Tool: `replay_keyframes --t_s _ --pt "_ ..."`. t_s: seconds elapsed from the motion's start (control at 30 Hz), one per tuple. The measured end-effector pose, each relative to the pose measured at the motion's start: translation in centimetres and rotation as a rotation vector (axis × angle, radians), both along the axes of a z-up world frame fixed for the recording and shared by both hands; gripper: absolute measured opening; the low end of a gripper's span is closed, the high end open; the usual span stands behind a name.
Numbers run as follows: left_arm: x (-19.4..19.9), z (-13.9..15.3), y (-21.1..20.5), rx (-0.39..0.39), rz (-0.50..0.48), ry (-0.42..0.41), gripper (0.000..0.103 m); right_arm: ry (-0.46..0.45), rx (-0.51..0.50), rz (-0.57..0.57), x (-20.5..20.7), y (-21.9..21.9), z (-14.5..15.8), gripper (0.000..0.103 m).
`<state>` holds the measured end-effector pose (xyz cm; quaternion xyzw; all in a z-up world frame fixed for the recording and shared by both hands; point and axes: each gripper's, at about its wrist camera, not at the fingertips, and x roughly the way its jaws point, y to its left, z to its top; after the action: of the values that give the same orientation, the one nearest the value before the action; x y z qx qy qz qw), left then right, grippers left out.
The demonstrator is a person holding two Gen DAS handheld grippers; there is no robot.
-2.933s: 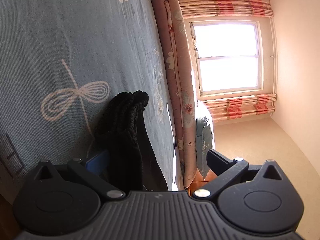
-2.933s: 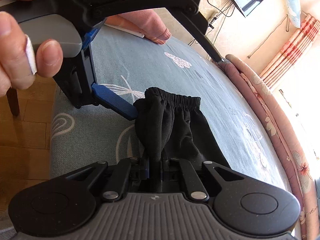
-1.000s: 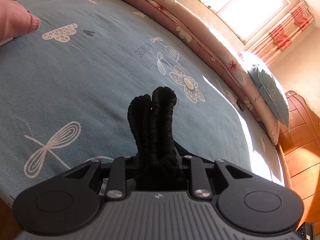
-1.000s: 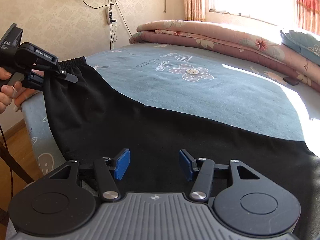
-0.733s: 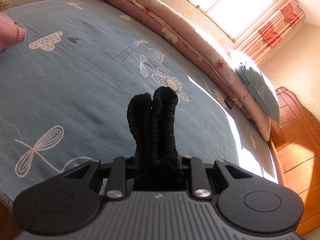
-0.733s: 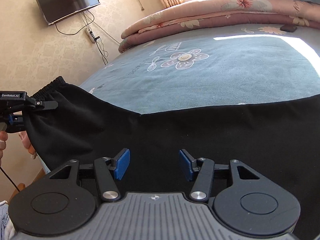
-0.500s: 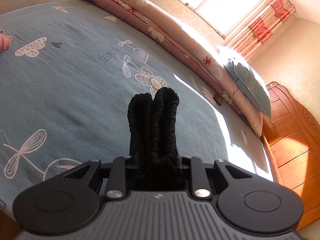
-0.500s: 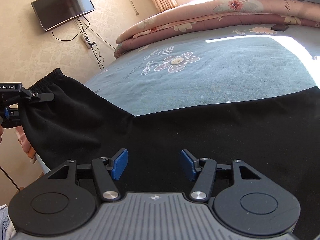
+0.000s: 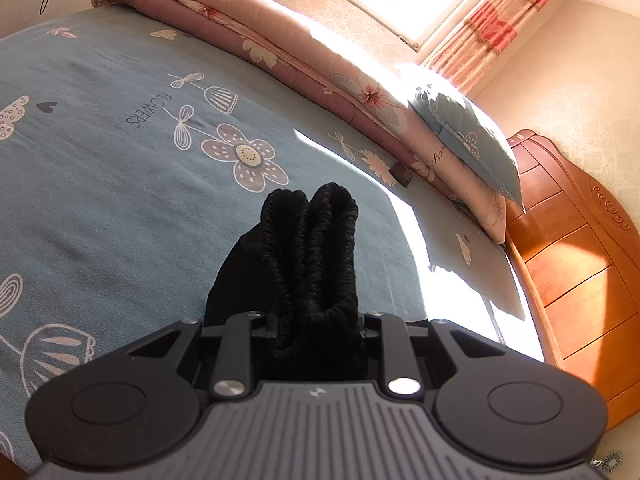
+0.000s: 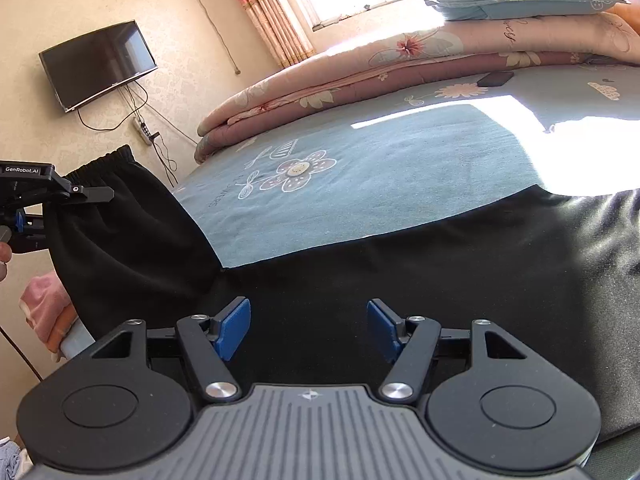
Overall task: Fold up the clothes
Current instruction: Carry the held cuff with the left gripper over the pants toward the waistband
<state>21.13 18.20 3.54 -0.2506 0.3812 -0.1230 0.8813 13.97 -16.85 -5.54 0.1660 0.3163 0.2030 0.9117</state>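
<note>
Black trousers (image 10: 400, 264) lie stretched along the near side of the blue bed sheet (image 10: 380, 176). Their bunched elastic waistband (image 9: 312, 256) sticks up between the jaws of my left gripper (image 9: 312, 320), which is shut on it and lifts that end off the bed. In the right wrist view the same left gripper (image 10: 76, 196) appears at the far left, holding the waistband (image 10: 108, 164) up. My right gripper (image 10: 308, 328) hovers just above the trousers' middle; its jaws are opening, the blue pads (image 10: 234, 326) wide apart with only flat cloth lying beneath them.
Folded pink floral quilts (image 9: 320, 72) and a blue pillow (image 9: 468, 140) line the bed's far side, with a dark phone (image 10: 496, 78) beside them. A wooden headboard (image 9: 572, 264) stands right. A pink garment (image 10: 44, 308) lies at the bed's left end. A television (image 10: 96, 64) hangs on the wall.
The left gripper carried the waistband along the bed toward the headboard and upward. The right gripper slid right over the trousers, rolled, and its jaws widened.
</note>
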Motion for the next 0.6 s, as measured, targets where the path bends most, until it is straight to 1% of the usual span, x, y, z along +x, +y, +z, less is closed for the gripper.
replay_keyframes --t_s 0.13,0.23,0.4,0.6 --pt "0.7 0.1 -3.2 0.033 -0.035 0.009 0.023 0.006 0.021 -0.041 -0.5 -2.0 -0.3 0.069" --pt "1.3 -0.5 -5.3 0.056 -0.053 0.03 0.023 0.017 0.041 -0.064 -0.7 -3.3 -0.8 0.069" --pt "2.1 -2.2 -8.4 0.053 -0.082 0.078 0.023 0.035 0.057 -0.08 -1.1 -4.7 -1.6 0.069" --pt "2.9 -3.7 -11.8 0.066 -0.12 0.116 0.023 0.046 0.071 -0.095 -1.1 -5.8 -2.2 0.069"
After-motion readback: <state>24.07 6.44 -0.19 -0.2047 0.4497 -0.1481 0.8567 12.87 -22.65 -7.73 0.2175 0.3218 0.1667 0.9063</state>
